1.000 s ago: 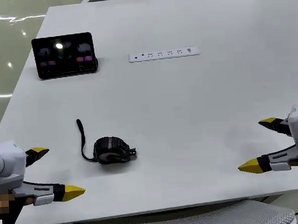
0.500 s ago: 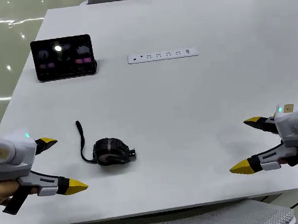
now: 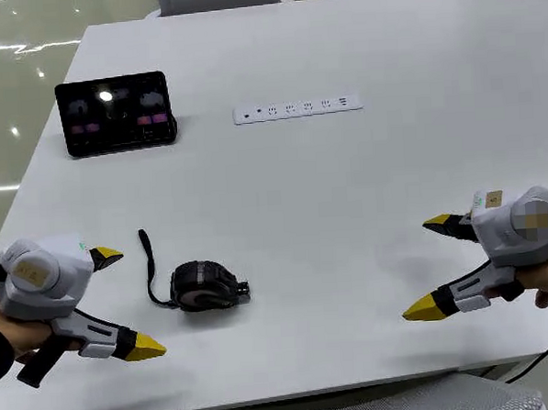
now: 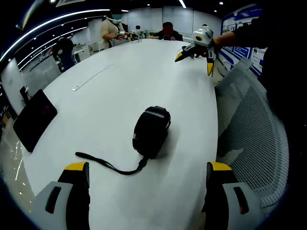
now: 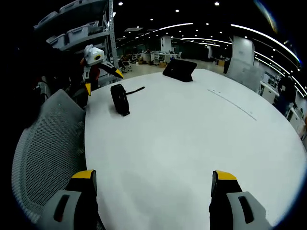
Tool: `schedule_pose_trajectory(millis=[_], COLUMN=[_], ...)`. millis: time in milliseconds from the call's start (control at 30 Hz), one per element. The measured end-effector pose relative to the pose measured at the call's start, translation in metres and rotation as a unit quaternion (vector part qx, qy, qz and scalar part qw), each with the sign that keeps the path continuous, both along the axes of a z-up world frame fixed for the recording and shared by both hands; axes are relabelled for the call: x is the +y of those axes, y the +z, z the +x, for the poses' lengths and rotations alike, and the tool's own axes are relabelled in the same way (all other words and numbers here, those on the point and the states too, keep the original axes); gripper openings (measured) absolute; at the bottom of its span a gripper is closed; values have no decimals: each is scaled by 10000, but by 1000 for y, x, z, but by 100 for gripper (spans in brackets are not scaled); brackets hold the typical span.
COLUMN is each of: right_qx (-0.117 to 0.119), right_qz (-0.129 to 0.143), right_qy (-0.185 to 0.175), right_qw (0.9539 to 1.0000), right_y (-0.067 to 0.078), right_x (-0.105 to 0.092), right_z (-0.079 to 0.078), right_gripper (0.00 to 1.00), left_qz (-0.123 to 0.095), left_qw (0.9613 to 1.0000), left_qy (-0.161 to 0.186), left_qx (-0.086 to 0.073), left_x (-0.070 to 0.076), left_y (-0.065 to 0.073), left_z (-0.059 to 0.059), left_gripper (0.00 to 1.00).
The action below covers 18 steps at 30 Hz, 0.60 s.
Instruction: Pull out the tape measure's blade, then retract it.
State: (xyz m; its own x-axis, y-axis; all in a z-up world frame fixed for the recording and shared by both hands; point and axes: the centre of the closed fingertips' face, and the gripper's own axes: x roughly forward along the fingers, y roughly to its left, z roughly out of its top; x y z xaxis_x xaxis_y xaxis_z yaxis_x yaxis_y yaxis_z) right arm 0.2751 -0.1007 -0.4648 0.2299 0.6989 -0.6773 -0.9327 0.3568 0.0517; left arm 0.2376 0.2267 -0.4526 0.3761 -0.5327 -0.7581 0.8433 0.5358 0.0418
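Note:
A black tape measure (image 3: pixel 205 286) with a black wrist strap (image 3: pixel 150 267) lies on the white table (image 3: pixel 347 192), near its front left; its blade is drawn in. In the left gripper view the tape measure (image 4: pixel 151 131) sits just ahead of the yellow-tipped jaws. My left gripper (image 3: pixel 116 301) hovers open a short way left of it, holding nothing. My right gripper (image 3: pixel 428 267) is open too, far off to the right over bare table. The right gripper view has the tape measure (image 5: pixel 119 99) at a distance, with the left gripper (image 5: pixel 101 72) beyond it.
A dark tablet (image 3: pixel 115 113) stands propped at the back left. A white power strip (image 3: pixel 297 109) lies across the far middle. A mesh chair back (image 3: pixel 376 403) sits below the table's front edge. People stand in the room behind (image 4: pixel 165 31).
Both grippers have come inward toward the table's middle, the left one closing on the tape measure. The tape measure has stayed where it was.

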Motion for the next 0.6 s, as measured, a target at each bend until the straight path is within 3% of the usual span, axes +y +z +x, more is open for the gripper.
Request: schedule_pose_trajectory(millis=[433, 600], right_qx=[56, 71], right_qz=[43, 78], right_qy=[171, 216], right_qw=[9998, 9997], right_y=[-2, -2], right_x=[28, 41], right_z=[11, 14], right_gripper=[99, 99], left_qz=[145, 277], left_qw=[9990, 9980], left_qy=[-405, -565], left_qx=[81, 55], left_x=[-21, -30], left_y=[-5, -5], left_z=[9, 13], left_gripper=[99, 90])
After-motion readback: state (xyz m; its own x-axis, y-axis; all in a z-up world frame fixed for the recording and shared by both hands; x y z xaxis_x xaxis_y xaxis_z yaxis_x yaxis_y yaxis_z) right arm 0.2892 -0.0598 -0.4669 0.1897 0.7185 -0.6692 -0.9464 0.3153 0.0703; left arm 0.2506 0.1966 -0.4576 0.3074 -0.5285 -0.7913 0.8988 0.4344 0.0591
